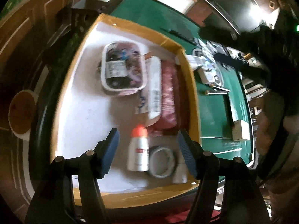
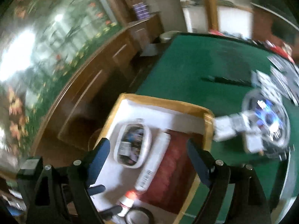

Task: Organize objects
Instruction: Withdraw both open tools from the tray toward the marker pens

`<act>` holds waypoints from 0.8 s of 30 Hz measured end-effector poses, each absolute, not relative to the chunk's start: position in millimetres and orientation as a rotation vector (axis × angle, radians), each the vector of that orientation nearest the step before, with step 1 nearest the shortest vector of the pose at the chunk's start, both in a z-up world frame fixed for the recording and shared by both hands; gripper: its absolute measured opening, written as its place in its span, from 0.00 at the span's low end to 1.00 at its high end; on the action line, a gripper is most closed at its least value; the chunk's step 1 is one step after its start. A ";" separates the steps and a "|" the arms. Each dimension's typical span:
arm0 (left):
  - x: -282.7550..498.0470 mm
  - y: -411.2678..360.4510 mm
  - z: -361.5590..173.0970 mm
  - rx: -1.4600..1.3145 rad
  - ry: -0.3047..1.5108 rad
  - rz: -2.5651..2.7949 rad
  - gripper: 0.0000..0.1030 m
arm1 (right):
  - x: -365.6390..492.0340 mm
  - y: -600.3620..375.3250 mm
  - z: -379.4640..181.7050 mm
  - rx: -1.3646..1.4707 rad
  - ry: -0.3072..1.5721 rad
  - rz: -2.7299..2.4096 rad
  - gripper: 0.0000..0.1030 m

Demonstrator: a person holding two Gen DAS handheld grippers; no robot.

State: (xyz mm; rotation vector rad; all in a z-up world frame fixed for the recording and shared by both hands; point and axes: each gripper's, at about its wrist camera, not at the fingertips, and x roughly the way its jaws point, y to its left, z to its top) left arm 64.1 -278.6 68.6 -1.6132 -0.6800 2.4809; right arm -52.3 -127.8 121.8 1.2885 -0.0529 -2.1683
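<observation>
An open cardboard box (image 1: pixel 192 85) with a white floor sits on the green table (image 1: pixel 211 112). Inside lie a clear lidded tub (image 1: pixel 123 67), a long white pack (image 1: pixel 155 85), a red packet (image 1: pixel 169 97), a white bottle with an orange cap (image 1: pixel 138 149) and a tape roll (image 1: pixel 162 160). My left gripper (image 1: pixel 148 149) hovers open above the bottle, its pads well apart from it. My right gripper (image 2: pixel 147 160) is open and empty over the same box (image 2: pixel 209 128), above the tub (image 2: pixel 132 143) and white pack (image 2: pixel 153 164). The bottle (image 2: pixel 128 201) shows at the bottom.
Right of the box the table holds loose clutter: a round clear container (image 2: pixel 267 123), small grey boxes (image 2: pixel 224 128), a black strip (image 2: pixel 228 80) and a small carton (image 1: pixel 241 130). A dark sleeve (image 1: pixel 271 56) reaches in from the right. Wooden cabinets (image 2: pixel 112 56) stand to the left.
</observation>
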 end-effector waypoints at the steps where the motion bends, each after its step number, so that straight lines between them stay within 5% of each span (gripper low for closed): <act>1: 66.1 -268.0 66.6 -1.611 -0.673 2.478 0.64 | -54.2 -116.1 120.1 1.301 -0.093 -2.181 0.82; 24: -5.3 -100.3 75.9 -1.615 -0.413 2.324 0.64 | -22.7 166.2 84.5 1.476 -0.375 -2.453 0.83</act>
